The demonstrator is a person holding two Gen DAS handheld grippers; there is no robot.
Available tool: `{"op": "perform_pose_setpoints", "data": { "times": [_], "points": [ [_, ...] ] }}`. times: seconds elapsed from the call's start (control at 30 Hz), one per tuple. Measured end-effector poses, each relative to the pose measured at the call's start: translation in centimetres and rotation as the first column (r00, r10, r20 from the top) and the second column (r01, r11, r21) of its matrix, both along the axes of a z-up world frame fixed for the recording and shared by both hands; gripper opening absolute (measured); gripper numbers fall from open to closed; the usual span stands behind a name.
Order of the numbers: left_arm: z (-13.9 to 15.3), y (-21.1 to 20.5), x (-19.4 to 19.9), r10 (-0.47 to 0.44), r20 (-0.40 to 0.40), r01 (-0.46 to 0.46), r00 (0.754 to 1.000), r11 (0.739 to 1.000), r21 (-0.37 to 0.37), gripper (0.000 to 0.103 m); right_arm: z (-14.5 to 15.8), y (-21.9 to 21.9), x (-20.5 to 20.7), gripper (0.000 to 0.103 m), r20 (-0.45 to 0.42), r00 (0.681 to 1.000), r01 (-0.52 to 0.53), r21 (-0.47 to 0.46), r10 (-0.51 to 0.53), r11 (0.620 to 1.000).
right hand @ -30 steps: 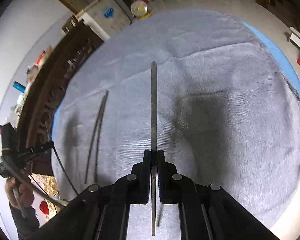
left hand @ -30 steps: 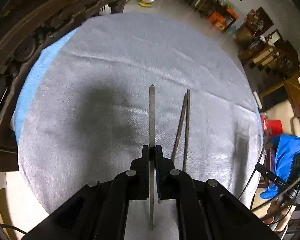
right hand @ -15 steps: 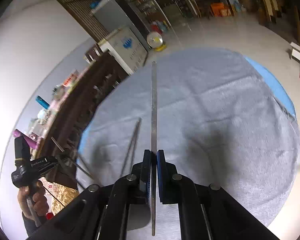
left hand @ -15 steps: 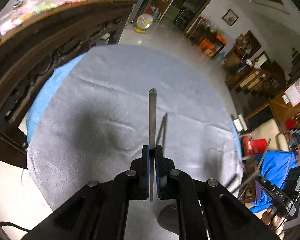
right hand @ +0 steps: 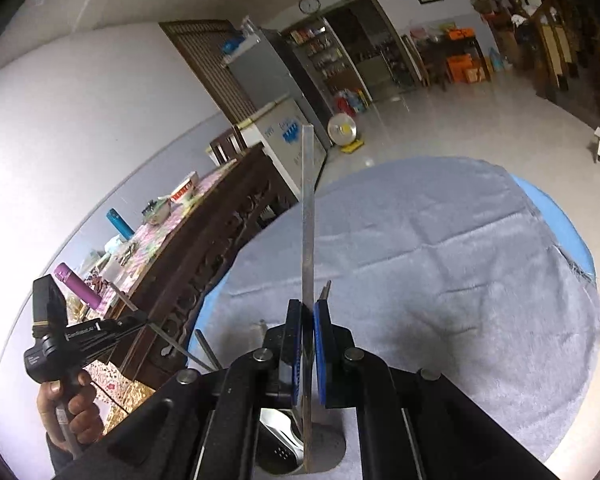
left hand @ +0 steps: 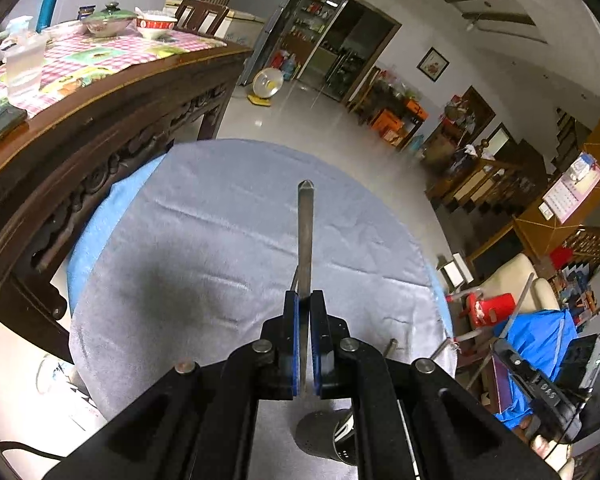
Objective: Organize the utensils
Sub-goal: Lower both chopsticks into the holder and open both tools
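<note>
Since a second ago both views have tilted upward: then the grey cloth filled each picture, now the room beyond shows above it and the cloth sits lower in frame. The pair of dark chopsticks that lay loose on the cloth beside the left tongs a second ago is now all but hidden; only a thin dark tip (right hand: 326,289) peeks out just right of the right tongs' pads.

The left tongs (left hand: 305,322) are clenched on a flat, narrow steel utensil handle (left hand: 305,232) with a pointed end, which stands straight out ahead between the blue pads. The right tongs (right hand: 308,330) grip a similar flat steel strip (right hand: 307,208), longer and blunt-ended, its lower end reaching down past the pads over a perforated metal utensil holder (right hand: 328,446). The same holder shows in the left view as a dark perforated cylinder (left hand: 316,436) beneath the tongs. Something shiny and rounded lies inside it; what it is cannot be told.

The round tabletop is covered by a fuzzy grey cloth (left hand: 204,248), creased in faint lines, over a smooth blue under-layer (left hand: 96,232) showing at the edge. Beside it stands a dark carved wooden table (left hand: 100,120) with a pink checked cover. In the right view, a person's hand (right hand: 70,412) holds the other gripper's handle.
</note>
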State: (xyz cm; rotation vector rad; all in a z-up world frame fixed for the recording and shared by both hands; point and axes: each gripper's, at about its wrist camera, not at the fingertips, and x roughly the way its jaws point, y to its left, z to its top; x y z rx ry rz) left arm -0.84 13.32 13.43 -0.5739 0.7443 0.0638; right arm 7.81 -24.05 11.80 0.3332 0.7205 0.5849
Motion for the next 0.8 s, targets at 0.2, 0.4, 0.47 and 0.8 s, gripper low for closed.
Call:
{"op": "perform_pose_setpoints", "data": {
  "times": [0.2,0.4,0.47,0.8],
  "points": [
    [1.9,-0.3,-2.2,-0.02,0.056,0.021,0.998,1.0,-0.018,0.005,-1.2,1.4,-0.8,0.007,0.011,1.0,0.001,0.023,-0.001,1.0],
    [2.7,-1.7,-3.3,-0.068,0.087,0.07,0.994,0.997,-0.03,0.005,-1.9,3.0,-1.7,0.007,0.063,0.998,0.01,-0.004,-0.01,1.0],
    [2.5,-2.4,-3.4,-0.086,0.09,0.089,0.992,0.996,-0.028,0.005,-2.2,3.4,-1.8,0.007,0.065,0.998,0.01,-0.016,-0.009,1.0],
    [-0.3,-7.4,-2.9,-0.142,0.084,0.137,0.986,0.989,0.062,0.005,-4.2,4.6,-2.5,0.007,0.09,0.996,0.026,-0.076,-0.019,0.997]
  ]
}}
